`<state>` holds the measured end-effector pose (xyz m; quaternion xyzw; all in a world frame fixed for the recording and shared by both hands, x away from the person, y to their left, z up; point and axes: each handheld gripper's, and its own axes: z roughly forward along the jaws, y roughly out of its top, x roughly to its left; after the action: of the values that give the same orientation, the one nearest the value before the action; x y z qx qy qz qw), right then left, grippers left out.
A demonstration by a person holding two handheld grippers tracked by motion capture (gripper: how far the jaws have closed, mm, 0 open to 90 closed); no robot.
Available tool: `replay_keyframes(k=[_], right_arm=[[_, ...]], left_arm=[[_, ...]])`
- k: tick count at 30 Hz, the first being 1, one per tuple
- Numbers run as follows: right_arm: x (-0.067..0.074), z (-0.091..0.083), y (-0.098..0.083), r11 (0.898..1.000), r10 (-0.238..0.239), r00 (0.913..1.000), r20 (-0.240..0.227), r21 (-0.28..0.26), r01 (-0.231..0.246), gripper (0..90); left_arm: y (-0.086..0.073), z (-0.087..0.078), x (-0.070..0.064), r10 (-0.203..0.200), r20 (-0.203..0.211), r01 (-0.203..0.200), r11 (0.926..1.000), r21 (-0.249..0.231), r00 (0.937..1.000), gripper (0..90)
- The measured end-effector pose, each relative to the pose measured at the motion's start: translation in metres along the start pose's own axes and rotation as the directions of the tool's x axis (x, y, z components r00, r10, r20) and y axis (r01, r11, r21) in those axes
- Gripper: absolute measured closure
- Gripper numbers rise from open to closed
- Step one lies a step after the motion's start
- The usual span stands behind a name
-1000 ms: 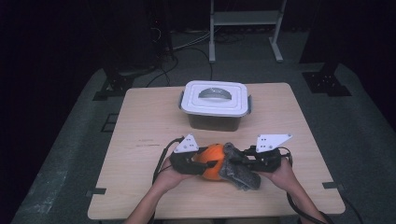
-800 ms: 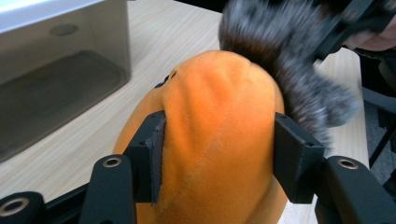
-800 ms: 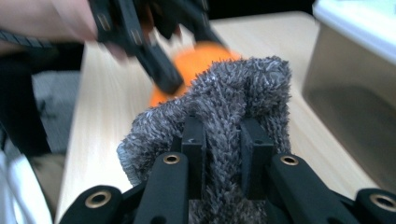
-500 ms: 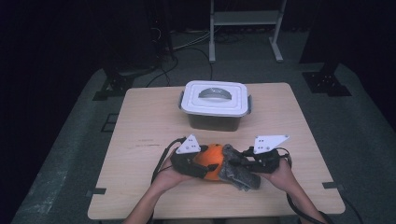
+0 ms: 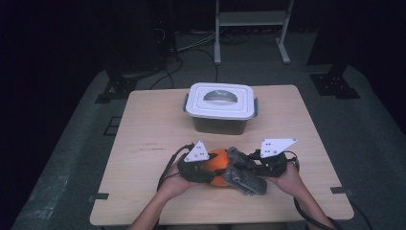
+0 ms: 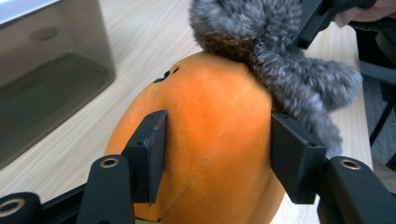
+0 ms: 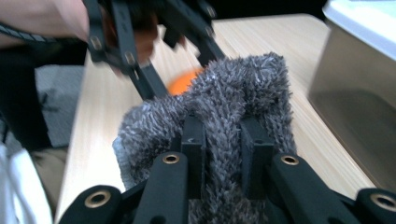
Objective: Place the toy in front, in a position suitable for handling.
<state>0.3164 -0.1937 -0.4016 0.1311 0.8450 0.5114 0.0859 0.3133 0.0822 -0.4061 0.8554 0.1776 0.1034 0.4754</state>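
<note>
Clamping the orange ball (image 6: pixel 210 135) after just closing in, the left gripper (image 6: pixel 217 158) holds it at the desk's (image 5: pixel 158 129) near edge; the right gripper (image 7: pixel 223 154) pinches the grey fuzzy cloth (image 7: pixel 233 93) draped on it.

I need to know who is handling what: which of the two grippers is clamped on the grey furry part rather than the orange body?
The right gripper: its jaws pinch the grey furry cloth. The left gripper grips the orange plush body instead.
</note>
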Motion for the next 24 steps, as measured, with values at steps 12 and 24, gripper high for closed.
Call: replay_keyframes(k=[12, 24], right_arm=[[0.000, 0.001, -0.001, 1.000, 0.015, 0.9997, -0.019, -0.011, -0.015, 73.8], [-0.018, -0.013, -0.014, 0.996, 0.085, 0.9959, 0.029, 0.036, -0.086, 73.6]], left_arm=[[-0.002, -0.001, 0.003, 0.005, 0.047, -0.004, 0.9998, -0.021, 0.9989, 23.9], [-0.007, 0.005, 0.001, 0.017, 0.065, -0.018, 0.9998, 0.002, 0.9978, 45.2]])
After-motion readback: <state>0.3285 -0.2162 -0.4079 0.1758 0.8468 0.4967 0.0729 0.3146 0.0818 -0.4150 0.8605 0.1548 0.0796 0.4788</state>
